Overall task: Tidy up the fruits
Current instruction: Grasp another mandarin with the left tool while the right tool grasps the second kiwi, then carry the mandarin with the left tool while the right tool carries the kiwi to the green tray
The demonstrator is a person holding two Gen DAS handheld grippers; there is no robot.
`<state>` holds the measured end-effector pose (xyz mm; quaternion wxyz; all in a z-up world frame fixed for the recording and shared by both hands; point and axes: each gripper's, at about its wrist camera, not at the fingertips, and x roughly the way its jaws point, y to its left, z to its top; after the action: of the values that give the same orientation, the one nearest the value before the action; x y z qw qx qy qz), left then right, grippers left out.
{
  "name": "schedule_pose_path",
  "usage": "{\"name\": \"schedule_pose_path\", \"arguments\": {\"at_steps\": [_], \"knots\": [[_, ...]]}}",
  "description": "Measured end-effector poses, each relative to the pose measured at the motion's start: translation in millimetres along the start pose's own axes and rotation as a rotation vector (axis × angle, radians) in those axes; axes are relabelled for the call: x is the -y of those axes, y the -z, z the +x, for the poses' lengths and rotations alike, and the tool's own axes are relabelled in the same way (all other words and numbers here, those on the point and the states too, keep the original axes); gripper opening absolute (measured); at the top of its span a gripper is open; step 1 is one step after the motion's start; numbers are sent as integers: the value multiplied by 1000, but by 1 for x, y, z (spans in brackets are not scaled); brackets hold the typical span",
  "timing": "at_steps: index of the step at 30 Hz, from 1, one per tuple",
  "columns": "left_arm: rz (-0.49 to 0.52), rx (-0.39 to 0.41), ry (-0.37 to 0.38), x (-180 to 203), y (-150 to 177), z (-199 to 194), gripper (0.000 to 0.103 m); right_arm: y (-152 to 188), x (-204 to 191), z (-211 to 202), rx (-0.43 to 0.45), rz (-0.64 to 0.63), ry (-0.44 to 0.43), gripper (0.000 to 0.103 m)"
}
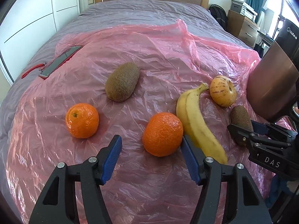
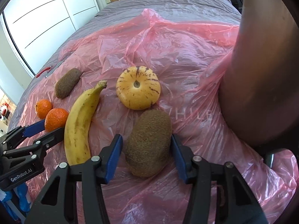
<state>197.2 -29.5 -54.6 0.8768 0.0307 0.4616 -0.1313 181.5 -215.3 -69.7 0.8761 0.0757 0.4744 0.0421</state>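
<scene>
With both lining up picks beside the banana (image 1: 198, 123), left gripper (image 1: 151, 160) brackets an orange (image 1: 162, 134) and right gripper (image 2: 147, 158) a kiwi (image 2: 148, 143), jaws spread, not pinching.

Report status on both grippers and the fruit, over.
Left gripper open, near orange at its tips, right pad touching. Right gripper open around near kiwi, not clamped. Banana tight against the orange; may get nudged.

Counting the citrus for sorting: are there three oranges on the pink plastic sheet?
No, only two oranges lie there, one left of the other.
</scene>
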Motion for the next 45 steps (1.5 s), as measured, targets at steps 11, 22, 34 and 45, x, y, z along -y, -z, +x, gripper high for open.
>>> {"name": "schedule_pose_path", "arguments": {"at_steps": [11, 22, 34, 45], "knots": [[32, -25, -7, 11, -7, 21, 38, 1, 1, 7, -8, -10, 14, 40], [28, 31, -21, 11, -10, 1, 37, -1, 2, -7, 19, -28, -4, 34], [2, 108, -25, 11, -10, -56, 37, 2, -14, -59, 81, -71, -34, 34], [32, 119, 10, 37, 26, -116, 37, 53, -19, -126, 81, -132, -88, 34]]}}
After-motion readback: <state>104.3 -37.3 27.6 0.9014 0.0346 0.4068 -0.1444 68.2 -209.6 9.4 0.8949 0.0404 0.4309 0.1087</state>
